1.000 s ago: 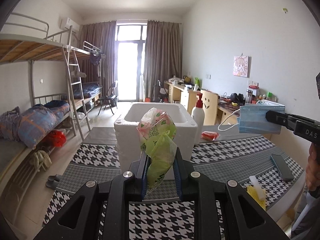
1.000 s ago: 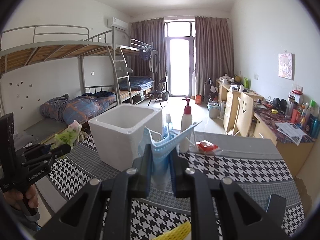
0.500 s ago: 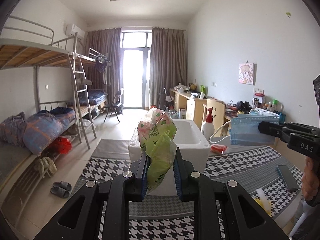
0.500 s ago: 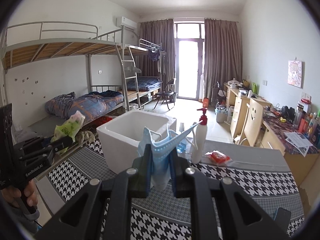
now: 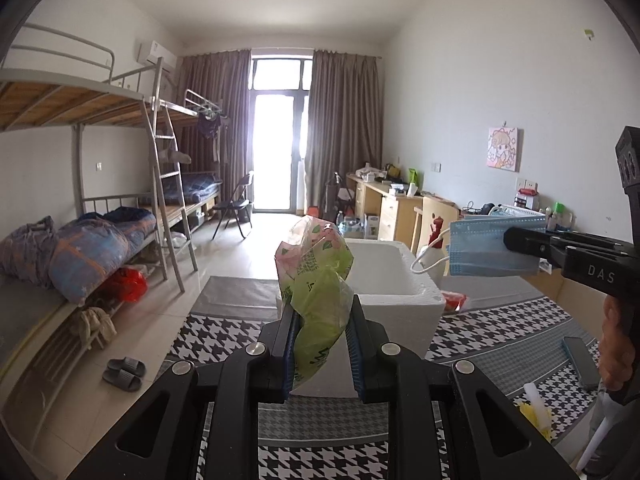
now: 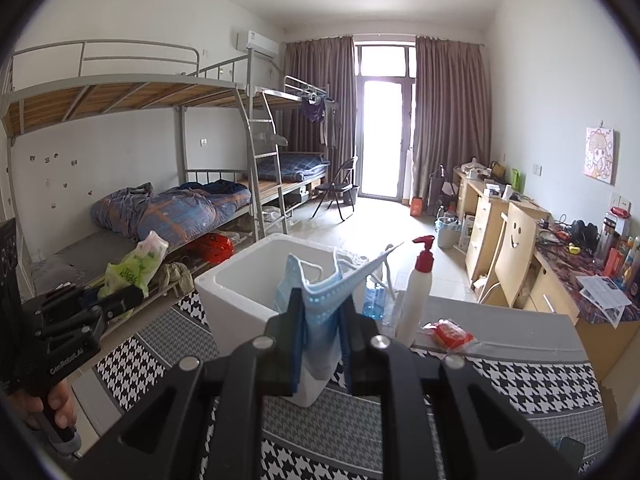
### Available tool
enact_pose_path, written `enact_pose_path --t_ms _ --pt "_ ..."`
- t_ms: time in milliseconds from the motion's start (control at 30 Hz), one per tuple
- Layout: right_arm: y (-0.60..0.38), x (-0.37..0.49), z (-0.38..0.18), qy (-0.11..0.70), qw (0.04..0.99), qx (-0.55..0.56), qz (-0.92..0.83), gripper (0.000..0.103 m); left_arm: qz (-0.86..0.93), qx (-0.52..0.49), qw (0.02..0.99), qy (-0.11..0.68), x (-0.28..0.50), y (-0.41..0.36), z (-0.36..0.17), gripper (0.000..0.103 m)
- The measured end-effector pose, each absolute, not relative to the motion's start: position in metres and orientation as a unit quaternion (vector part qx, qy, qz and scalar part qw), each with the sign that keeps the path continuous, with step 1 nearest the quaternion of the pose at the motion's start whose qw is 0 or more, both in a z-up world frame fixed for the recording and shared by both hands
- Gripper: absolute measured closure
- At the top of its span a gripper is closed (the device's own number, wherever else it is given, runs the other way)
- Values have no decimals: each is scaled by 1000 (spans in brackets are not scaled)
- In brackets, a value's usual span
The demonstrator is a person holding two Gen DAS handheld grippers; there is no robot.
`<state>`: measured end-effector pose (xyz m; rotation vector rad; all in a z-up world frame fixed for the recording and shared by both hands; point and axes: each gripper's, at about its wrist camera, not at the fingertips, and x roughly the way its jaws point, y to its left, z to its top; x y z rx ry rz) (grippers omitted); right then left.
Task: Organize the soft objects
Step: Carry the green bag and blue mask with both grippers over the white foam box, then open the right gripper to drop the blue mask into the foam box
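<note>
From behind the left gripper (image 5: 322, 344) I can see things on the right end of the table that the other side hides: a dark phone (image 5: 580, 361) lying flat on the houndstooth tablecloth (image 5: 492, 332), a yellow-and-white crumpled item (image 5: 534, 404) near the table's edge, and the right gripper (image 5: 520, 240) seen side-on, its black body gripped by a hand (image 5: 618, 340). From behind the right gripper, the pump bottle (image 6: 416, 292) shows whole, white with a red head, standing just beside the white foam box (image 6: 244, 292); a blue-capped water bottle (image 6: 374, 300) stands between them, and a red packet (image 6: 452, 334) lies on the grey strip of cloth. That view also catches the left gripper from the side, with fingers (image 6: 60, 404) of the hand wrapped round its handle.

The left gripper's jaws are narrow and clamped on a crumpled plastic bag (image 5: 316, 280), green below and pink-flowered white above, its top bunched and standing upright in the air in front of the box. The right gripper's jaws are likewise drawn in, pinching a pale blue face mask (image 6: 320, 300) by its lower part; the pleated mask fans upward, one white ear loop (image 5: 426, 258) hanging loose. Both soft things are held off the table, near the open box.
</note>
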<state>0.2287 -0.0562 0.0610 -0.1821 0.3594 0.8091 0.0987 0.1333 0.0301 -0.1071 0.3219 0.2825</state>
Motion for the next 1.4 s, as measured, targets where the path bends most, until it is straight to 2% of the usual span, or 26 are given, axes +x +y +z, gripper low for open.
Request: enact_pose_path --t_ms 600,1400 --pt "-9 247 63 189 894 -110 391 83 164 -65 972 153 100 155 27 80" --pt "53 290 43 249 877 -142 385 83 185 -78 966 164 102 173 22 80"
